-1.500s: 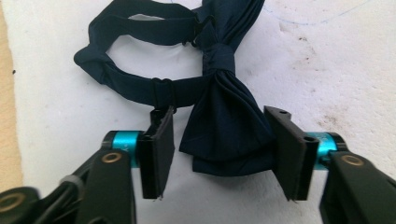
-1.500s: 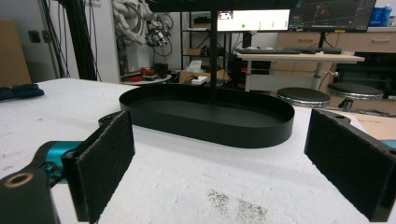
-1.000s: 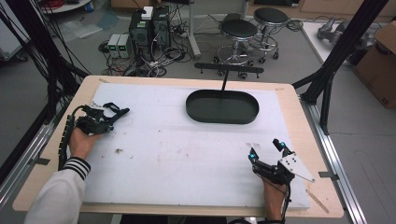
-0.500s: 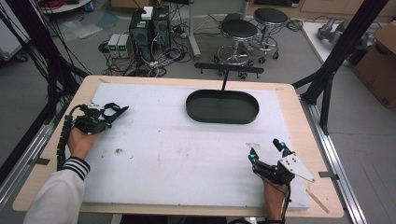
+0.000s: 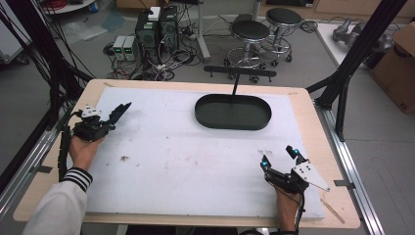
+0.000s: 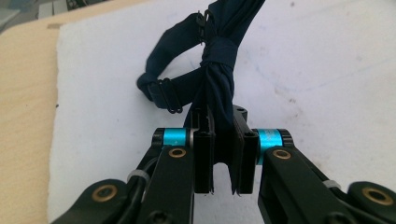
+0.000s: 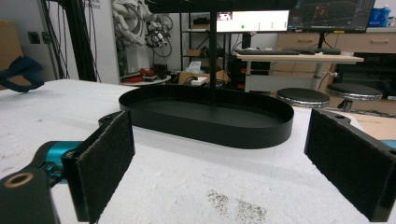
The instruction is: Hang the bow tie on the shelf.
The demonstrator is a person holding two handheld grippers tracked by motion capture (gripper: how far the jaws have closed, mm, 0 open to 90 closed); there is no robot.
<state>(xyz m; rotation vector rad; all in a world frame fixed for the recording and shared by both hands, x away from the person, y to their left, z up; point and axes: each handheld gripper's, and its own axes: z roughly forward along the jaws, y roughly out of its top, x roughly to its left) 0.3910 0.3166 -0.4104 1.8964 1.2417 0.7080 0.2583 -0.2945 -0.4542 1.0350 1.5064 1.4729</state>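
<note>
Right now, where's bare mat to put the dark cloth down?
The white mat is bare between the left gripper and right gripper, in front of the black oval tray. The left gripper is shut on the navy cloth. The tray's interior is free too.

Left gripper (image 6: 218, 154): black linkage arms, brass-coloured rivets, cyan collars. Right gripper (image 5: 283, 157): fuzzy black pads (image 7: 106, 161), grey three-cornered plate. White sleeve (image 5: 58, 209) with what look like dark-striped cuffs
</note>
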